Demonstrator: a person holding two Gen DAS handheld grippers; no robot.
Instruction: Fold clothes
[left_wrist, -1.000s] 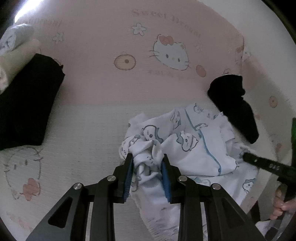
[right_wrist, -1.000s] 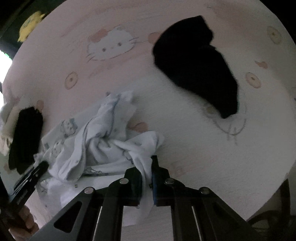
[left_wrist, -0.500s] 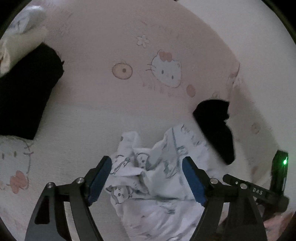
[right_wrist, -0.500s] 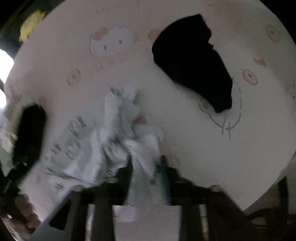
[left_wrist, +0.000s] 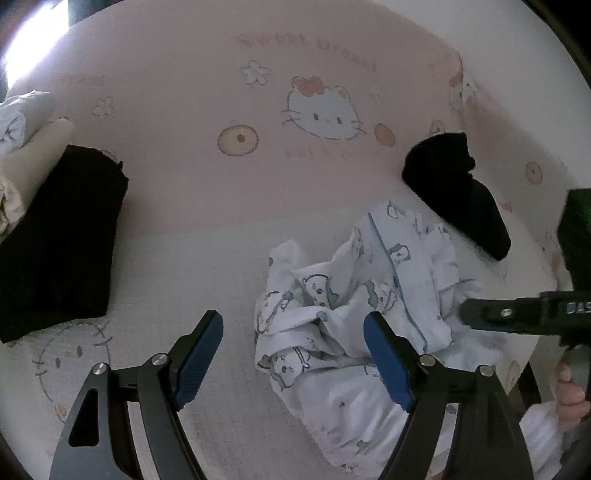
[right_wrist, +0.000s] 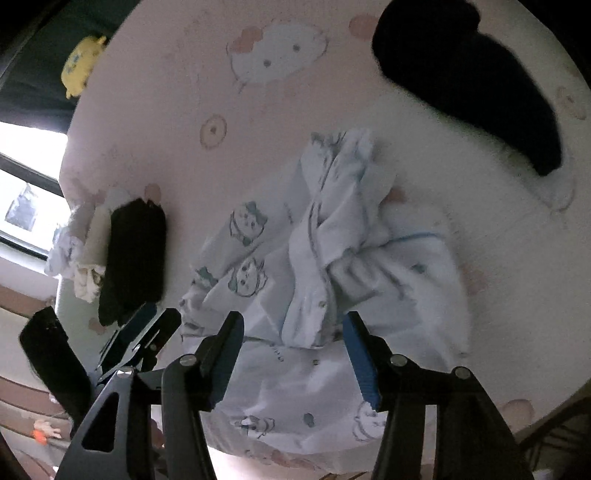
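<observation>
Between both spread, empty tools, left tool (left_wrist: 293, 354) and right tool (right_wrist: 293, 354), the printed garment (left_wrist: 369, 295) is seen crumpled; spreading it flat is judged next.

Left gripper (left_wrist: 293, 354): a second ago its blue pads pinched a fold of the white printed garment (left_wrist: 369, 288); the jaws now stand wide apart with no cloth between them, the garment lying ahead and to the right. Right gripper (right_wrist: 293, 354): previously closed on a white corner of the same garment, now spread wide above the crumpled pile. Garment released by both, resting bunched on the pink sheet (left_wrist: 207, 192)
</observation>
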